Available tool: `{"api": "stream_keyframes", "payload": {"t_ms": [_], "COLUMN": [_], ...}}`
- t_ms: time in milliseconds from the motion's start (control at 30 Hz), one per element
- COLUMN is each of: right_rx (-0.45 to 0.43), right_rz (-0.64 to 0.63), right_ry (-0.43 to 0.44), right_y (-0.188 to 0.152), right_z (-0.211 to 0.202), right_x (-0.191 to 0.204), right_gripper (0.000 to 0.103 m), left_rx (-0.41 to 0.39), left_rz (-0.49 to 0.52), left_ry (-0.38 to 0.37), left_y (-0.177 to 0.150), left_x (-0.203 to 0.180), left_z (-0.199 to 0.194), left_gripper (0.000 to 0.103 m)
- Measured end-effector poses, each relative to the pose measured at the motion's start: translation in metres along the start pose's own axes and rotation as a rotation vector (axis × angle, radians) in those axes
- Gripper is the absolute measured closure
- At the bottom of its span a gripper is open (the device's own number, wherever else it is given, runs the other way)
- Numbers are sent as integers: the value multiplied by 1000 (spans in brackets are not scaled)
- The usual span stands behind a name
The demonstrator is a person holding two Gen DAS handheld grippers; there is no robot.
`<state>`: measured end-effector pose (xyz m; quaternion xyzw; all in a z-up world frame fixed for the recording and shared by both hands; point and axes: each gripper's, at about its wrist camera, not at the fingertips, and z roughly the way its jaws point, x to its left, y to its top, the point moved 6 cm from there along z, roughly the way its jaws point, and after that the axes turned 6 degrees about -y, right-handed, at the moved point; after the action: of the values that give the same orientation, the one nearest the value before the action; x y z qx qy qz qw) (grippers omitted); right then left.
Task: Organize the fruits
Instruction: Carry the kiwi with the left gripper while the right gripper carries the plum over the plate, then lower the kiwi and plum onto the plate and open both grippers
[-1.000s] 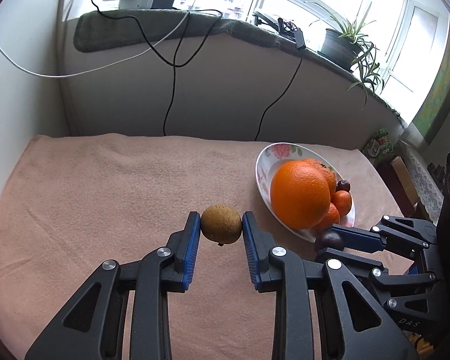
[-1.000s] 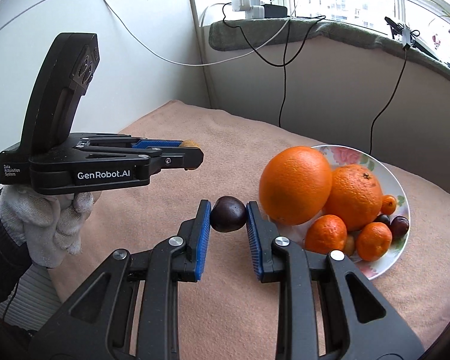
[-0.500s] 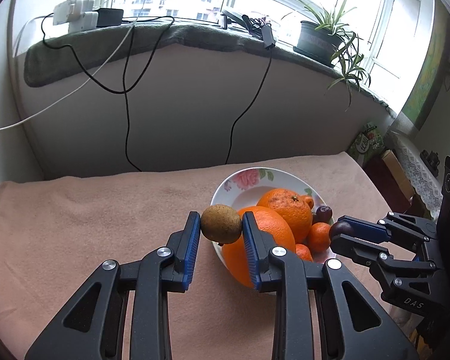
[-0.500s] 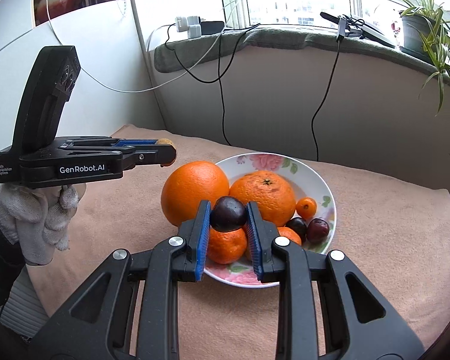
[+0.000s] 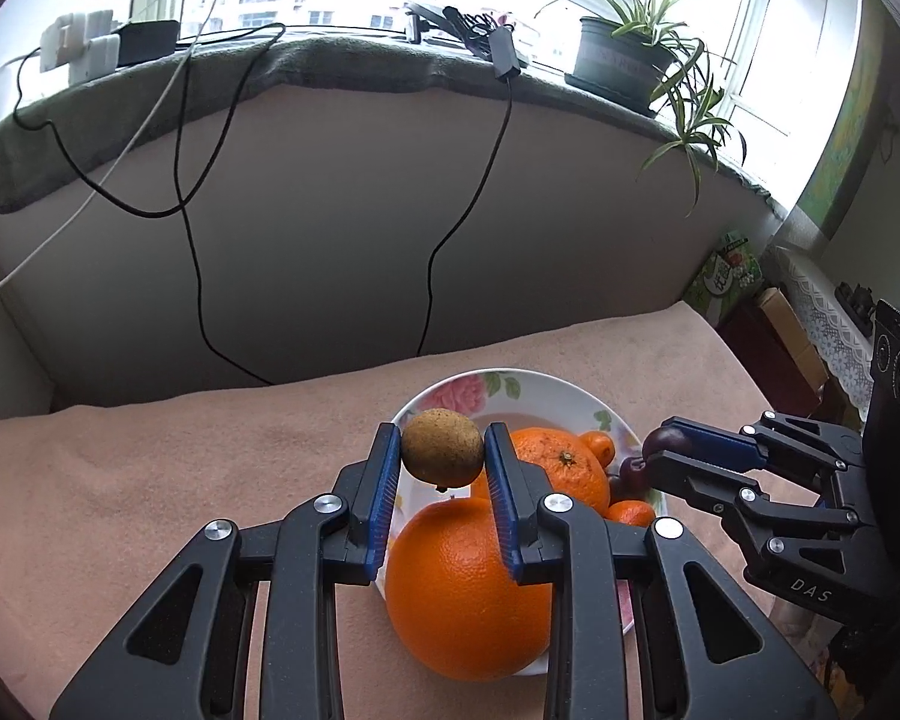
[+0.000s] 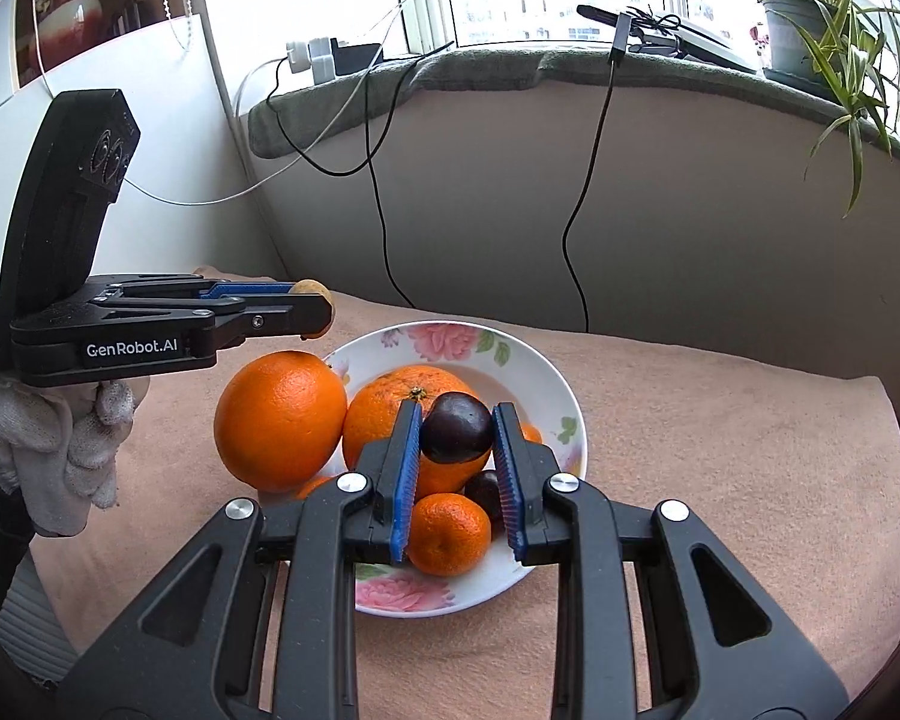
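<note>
The left gripper [image 5: 443, 461] is closed tight on a brown kiwi [image 5: 442, 447]; it holds the kiwi up over the near left edge of the bowl [image 6: 528, 360]; the right gripper [image 6: 457, 443] is closed tight on a dark plum [image 6: 456, 427], up over the middle of the bowl; the bowl sits on a pink cloth [image 6: 720, 450]; a big orange [image 6: 280, 420] leans on its left rim; a second orange [image 5: 561, 468], small tangerines [image 6: 448, 533] and more plums lie inside.
</note>
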<state>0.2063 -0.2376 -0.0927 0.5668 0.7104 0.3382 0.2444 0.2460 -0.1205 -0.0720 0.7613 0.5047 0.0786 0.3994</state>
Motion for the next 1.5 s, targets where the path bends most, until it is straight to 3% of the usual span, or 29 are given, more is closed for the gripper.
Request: {"api": "stream_keyframes", "payload": {"t_ms": [1300, 1367, 1433, 1500], "right_rx": [59, 60, 58, 52], "right_rz": [74, 71, 70, 72], "right_ry": [57, 56, 53, 52], "right_y": [-1, -1, -1, -1], "right_z": [28, 27, 27, 25], "right_x": [-19, -19, -19, -18], "right_gripper": [77, 76, 62, 59], "left_rx": [52, 52, 52, 51], "left_rz": [47, 45, 46, 46], "left_ry": [-13, -16, -15, -13], "left_y": [9, 9, 9, 9], "left_x": [-11, -10, -11, -11], "left_z": [26, 26, 25, 25], "left_gripper": [75, 75, 75, 75]}}
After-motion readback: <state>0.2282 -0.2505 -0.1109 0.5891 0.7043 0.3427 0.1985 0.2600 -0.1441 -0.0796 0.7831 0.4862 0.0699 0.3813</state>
